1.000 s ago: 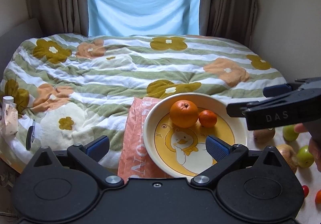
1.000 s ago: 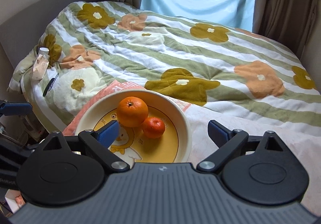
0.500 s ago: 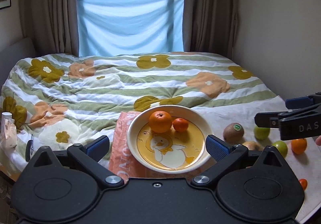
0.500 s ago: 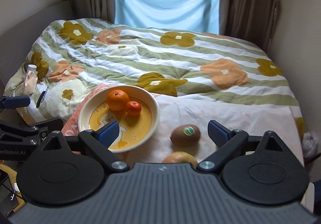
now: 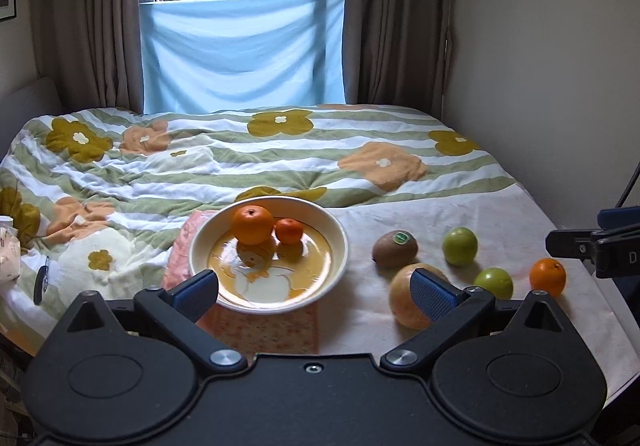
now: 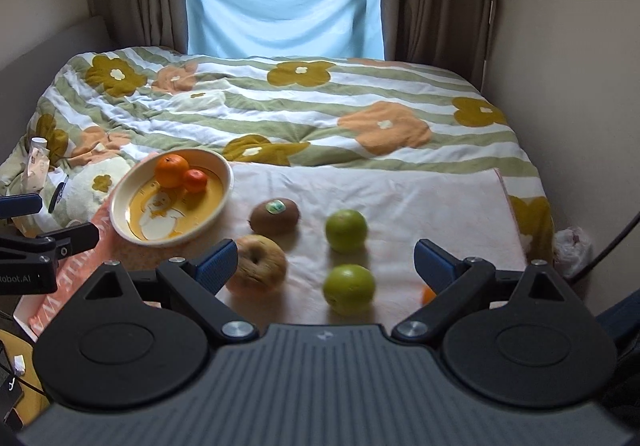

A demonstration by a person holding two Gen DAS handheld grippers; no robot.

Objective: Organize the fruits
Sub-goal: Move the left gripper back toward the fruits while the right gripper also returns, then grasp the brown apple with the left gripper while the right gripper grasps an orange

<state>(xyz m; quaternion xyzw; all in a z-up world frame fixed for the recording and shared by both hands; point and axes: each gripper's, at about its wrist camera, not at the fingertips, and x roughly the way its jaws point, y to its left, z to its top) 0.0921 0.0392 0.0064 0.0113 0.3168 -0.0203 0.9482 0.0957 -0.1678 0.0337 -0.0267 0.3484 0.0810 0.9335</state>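
Observation:
A cream bowl with a duck picture holds a large orange and a small tangerine. On the white cloth to its right lie a kiwi, a brownish apple, two green fruits and a small orange. My left gripper is open and empty, in front of the bowl. My right gripper is open and empty, above the nearer green fruit.
The bowl rests on a pink book on a bed with a flowered quilt. A wall runs along the right. A carton and pen lie at the bed's left edge. Curtains and a window are behind.
Both grippers have pulled back and up from the bowl, so the loose fruits on the cloth have come into view. Both stay open and empty.

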